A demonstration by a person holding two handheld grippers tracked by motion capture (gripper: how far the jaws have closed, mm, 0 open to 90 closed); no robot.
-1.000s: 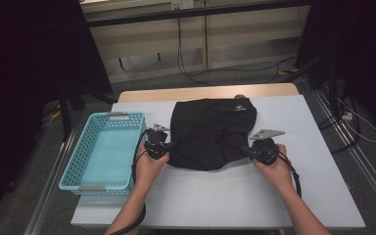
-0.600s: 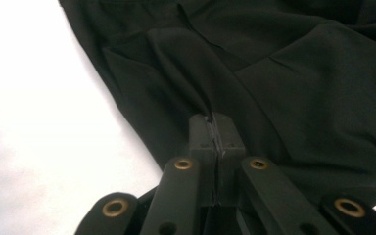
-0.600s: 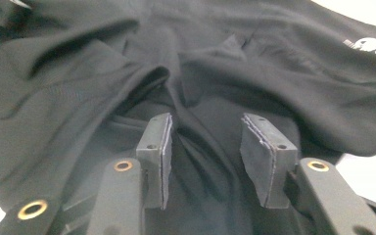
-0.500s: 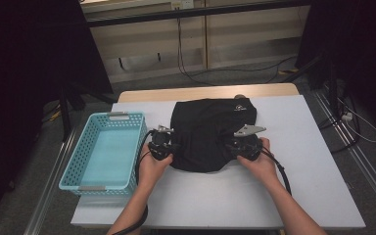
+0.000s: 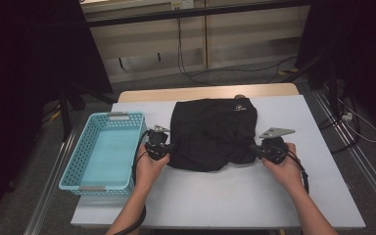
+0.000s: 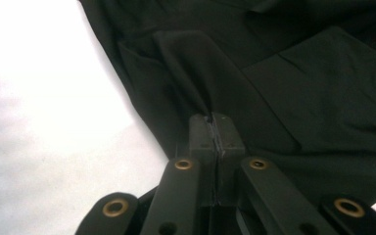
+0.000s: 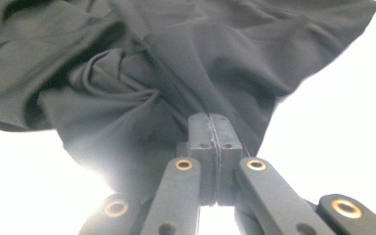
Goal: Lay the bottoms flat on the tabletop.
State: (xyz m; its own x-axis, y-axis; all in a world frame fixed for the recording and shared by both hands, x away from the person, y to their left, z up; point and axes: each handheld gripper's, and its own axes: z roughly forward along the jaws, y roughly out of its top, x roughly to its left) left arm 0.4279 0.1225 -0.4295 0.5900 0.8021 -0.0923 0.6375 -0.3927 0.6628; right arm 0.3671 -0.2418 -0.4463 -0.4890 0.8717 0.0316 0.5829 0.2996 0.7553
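In the left gripper view the left gripper's [image 6: 214,122] jaws are pressed together with a fold of the black garment [image 6: 284,83] pinched between their tips; the cloth rises from the tips in a taut ridge. In the right gripper view the right gripper's [image 7: 211,121] jaws are likewise closed on a fold of the garment [image 7: 127,83], with creases fanning out from the pinch.

From the high view, the left gripper [image 5: 157,146] meets the garment's [image 5: 213,132] near-left edge and the right gripper [image 5: 269,149] its near-right edge, each held by a hand [image 5: 149,166] coming from the near side; the right hand [image 5: 284,169] sits just behind its gripper. A grey plate [image 5: 276,132] stands on top of the right gripper.

The garment lies bunched in the middle of the white table [image 5: 235,196], reaching towards its far edge, with a small pale logo [image 5: 239,108] near its far-right corner.

A light-blue basket [image 5: 76,166] sits on the table's left part, just left of the left gripper. Cables [image 5: 235,73] run over the floor beyond the table.
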